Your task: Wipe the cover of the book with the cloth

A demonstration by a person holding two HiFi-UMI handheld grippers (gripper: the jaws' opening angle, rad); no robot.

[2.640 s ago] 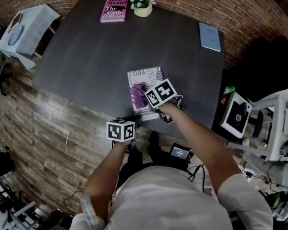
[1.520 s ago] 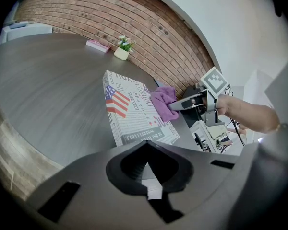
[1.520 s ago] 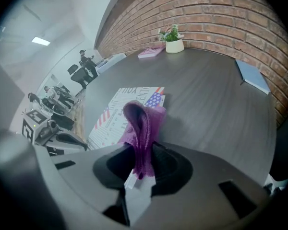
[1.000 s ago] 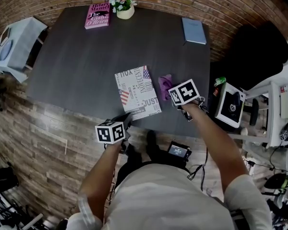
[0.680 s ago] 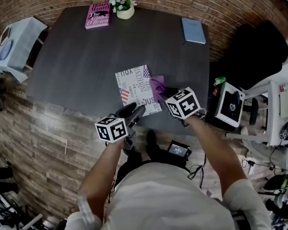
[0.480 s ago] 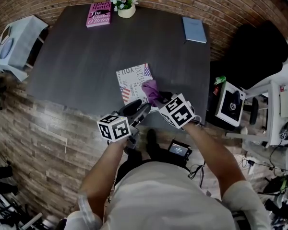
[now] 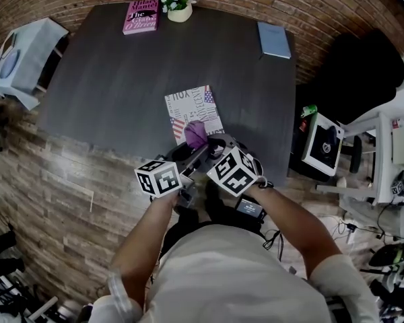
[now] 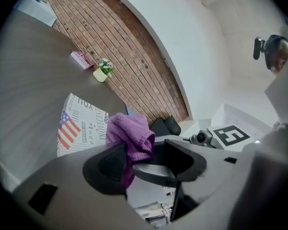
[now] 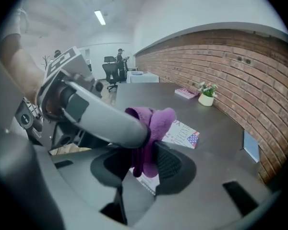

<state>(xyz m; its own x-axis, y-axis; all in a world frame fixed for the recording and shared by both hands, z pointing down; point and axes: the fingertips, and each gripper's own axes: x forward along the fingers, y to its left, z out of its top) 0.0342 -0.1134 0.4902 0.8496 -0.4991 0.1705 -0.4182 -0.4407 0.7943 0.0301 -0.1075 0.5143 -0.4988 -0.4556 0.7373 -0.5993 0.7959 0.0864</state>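
left gripper view: cloth [image 8: 132, 134] between left gripper [image 8: 146, 159] fingers [image 8: 105, 165], just opened

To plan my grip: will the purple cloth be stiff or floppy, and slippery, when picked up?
Likely floppy: the purple cloth sags in soft bunched folds. Probably light, since it is only a small, thin bundle. Its fuzzy weave suggests little slipping.

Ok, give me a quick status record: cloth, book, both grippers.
cloth: purple cloth, bunched, raised off the table, between both grippers' jaws
left gripper: jaws apart, just been opening, cloth between them
right gripper: jaws apart, just been opening, cloth between them
holder: cannot tell which gripper bears the cloth
book: flat on the table, cover up, just beyond the grippers
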